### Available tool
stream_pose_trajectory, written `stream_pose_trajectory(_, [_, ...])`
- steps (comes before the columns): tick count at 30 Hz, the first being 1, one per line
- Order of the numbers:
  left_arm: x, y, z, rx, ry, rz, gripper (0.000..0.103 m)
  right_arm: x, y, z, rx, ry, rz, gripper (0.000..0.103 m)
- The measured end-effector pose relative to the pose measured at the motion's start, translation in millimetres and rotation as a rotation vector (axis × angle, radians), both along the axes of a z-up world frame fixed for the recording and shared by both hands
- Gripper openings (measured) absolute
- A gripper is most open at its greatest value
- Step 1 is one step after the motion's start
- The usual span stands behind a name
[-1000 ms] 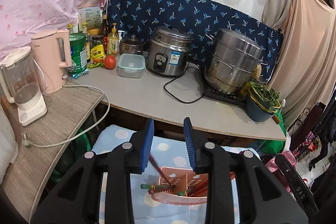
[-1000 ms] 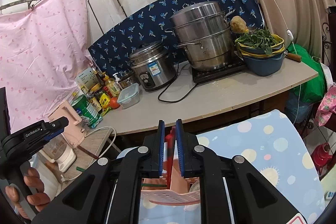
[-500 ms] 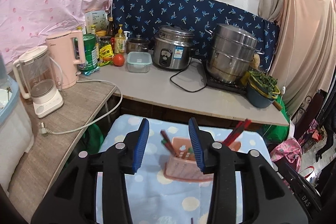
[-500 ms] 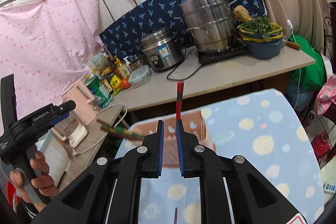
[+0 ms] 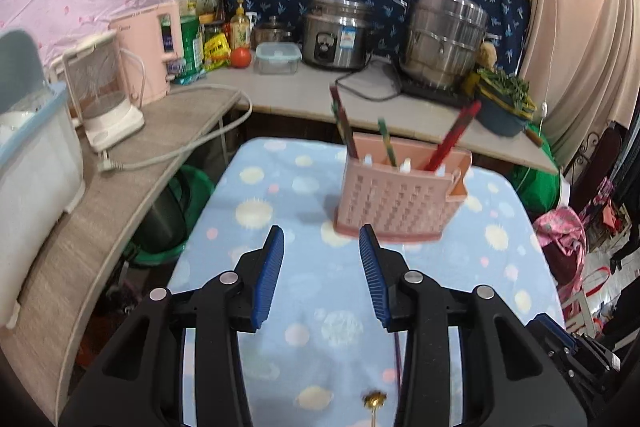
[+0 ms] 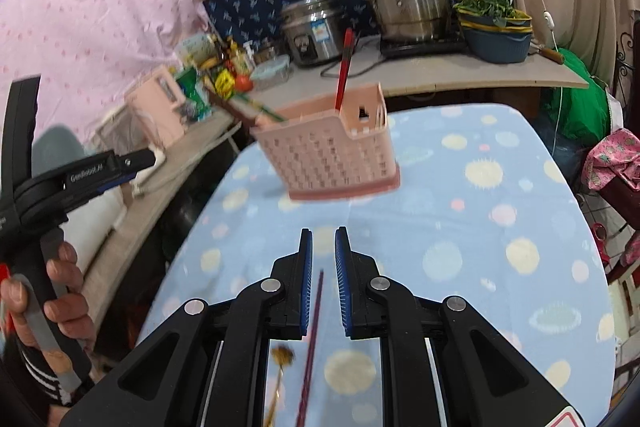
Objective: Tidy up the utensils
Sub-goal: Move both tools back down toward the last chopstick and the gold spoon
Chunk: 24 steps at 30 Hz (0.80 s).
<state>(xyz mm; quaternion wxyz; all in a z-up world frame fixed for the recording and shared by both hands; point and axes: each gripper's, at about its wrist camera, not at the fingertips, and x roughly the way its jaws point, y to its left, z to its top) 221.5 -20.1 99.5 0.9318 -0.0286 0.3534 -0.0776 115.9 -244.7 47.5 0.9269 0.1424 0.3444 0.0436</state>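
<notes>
On the blue spotted cloth (image 5: 256, 263) that covers the table, the pink holder (image 5: 400, 197) stands upright and well ahead of both of your tools, with red chopsticks (image 5: 452, 137) and green-banded ones (image 5: 386, 143) leaning out of its top compartments; they rest slanted because the slots are wider than the sticks. Your left gripper (image 5: 321, 251) is held over bare cloth with its jaws spread apart and nothing between them, which suits a tool made ready for the next pick. Your right gripper (image 6: 323, 247) has its jaws drawn nearly together with only a narrow slit showing; a dark chopstick (image 6: 314, 327) lies on the cloth beneath that slit, running toward you, and the pads do not appear to press on it. A small gold-headed utensil (image 6: 281, 359) lies just beside that stick, on its left in the right wrist view. My judgement is that these two loose items remain to be sorted into the holder, so the task is only partly done. Your hand (image 6: 48, 303) on the left tool's handle is visible at the edge of the right wrist view. Motion blur softens the holder in both views, so which slot each stick occupies cannot be stated with confidence.
</notes>
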Motion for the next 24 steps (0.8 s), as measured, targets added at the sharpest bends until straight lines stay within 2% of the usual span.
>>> stream_pose_trajectory(12, [-51,-4,-78,0.070,0.139,-0.040,0.037,-51,26,-77,-0.023,0.176,0.046,0.014])
stream_pose_trajectory(24, [-87,-8,-133,0.108,0.268,-0.073,0.038,-72,54,-109,-0.017,0.257,0.112,0.014])
